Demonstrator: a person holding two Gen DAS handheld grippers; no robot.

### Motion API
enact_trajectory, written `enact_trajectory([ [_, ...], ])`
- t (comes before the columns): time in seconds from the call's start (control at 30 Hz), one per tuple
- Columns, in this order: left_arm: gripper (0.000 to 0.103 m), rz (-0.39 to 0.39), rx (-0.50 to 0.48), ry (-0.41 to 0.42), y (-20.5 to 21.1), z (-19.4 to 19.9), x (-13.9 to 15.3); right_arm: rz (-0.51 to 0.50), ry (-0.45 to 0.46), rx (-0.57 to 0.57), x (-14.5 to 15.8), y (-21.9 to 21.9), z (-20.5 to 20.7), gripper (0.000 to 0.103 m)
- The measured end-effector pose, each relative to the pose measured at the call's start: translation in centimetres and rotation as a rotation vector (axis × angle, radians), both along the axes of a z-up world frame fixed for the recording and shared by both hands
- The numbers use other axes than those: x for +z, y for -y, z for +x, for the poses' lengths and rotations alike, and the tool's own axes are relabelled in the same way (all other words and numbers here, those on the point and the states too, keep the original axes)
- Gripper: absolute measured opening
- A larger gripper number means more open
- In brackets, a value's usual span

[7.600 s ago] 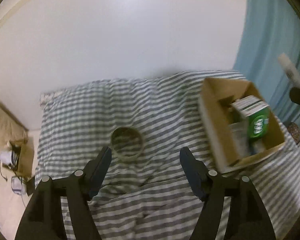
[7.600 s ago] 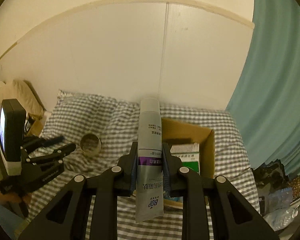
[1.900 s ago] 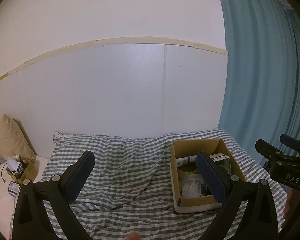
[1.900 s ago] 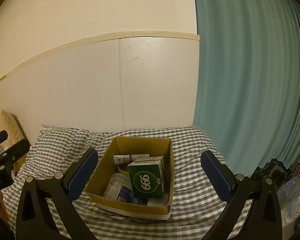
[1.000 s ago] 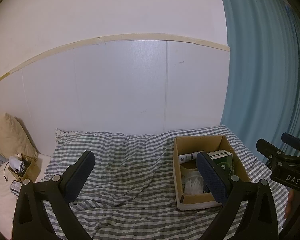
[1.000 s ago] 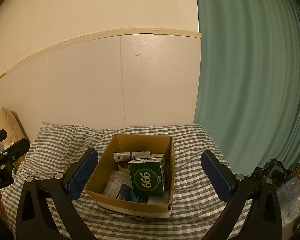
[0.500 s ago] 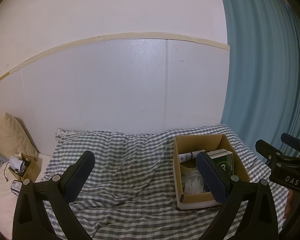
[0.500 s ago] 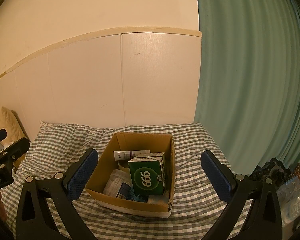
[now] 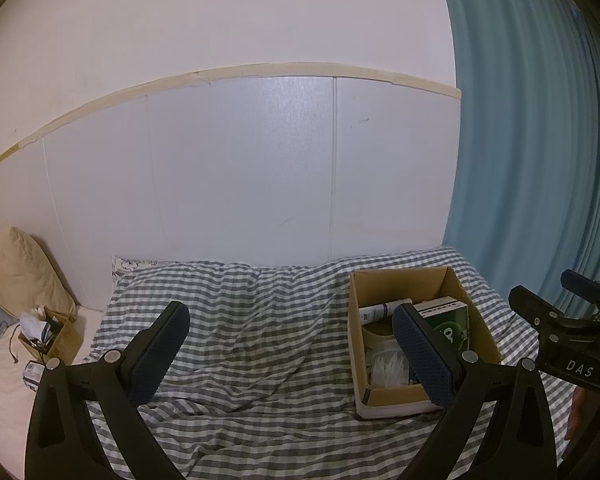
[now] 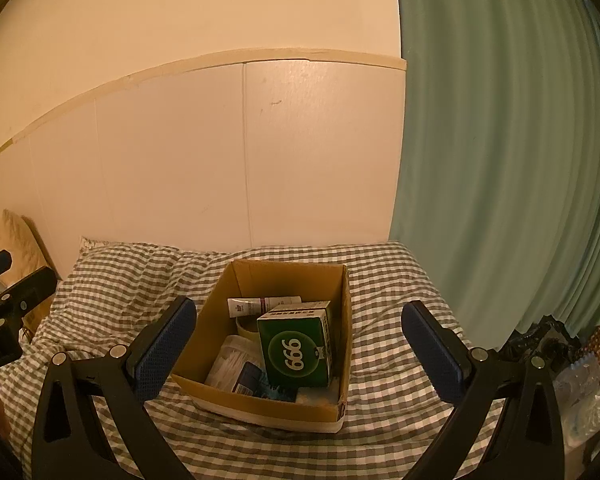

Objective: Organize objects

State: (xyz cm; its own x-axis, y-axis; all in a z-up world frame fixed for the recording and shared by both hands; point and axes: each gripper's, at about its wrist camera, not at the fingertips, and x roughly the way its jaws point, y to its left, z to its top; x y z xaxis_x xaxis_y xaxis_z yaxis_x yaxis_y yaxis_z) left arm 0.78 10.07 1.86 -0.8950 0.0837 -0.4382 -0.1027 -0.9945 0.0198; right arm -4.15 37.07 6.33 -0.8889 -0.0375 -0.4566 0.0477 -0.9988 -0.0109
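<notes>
so, item by item: left gripper (image 9: 290, 346), jaws spread wide, nothing held, raised above the checked bedspread (image 9: 240, 344). right gripper (image 10: 300, 344), likewise agape and empty, facing the cardboard box (image 10: 284, 408). box sits on the bed near the curtain (image 10: 500, 160), open-topped. inside: green carton (image 10: 296, 350) marked 666, standing; white tube (image 10: 260, 304) lying behind it against the back wall; clear plastic tub (image 10: 230, 364) front left. beige pillow (image 9: 16, 268) at the far left.
</notes>
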Motion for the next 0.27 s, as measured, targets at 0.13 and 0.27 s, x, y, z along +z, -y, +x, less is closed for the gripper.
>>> enact_trajectory([
  [0.13,0.103,-0.001,0.003,0.003,-0.05,-0.03,0.01,0.002,0.007,0.003,-0.13,0.01,-0.09,0.103],
  [0.27,0.103,0.001,0.008,0.005,0.01,-0.08,-0.06,0.004,0.009,0.005,-0.23,0.03,-0.16,0.103],
])
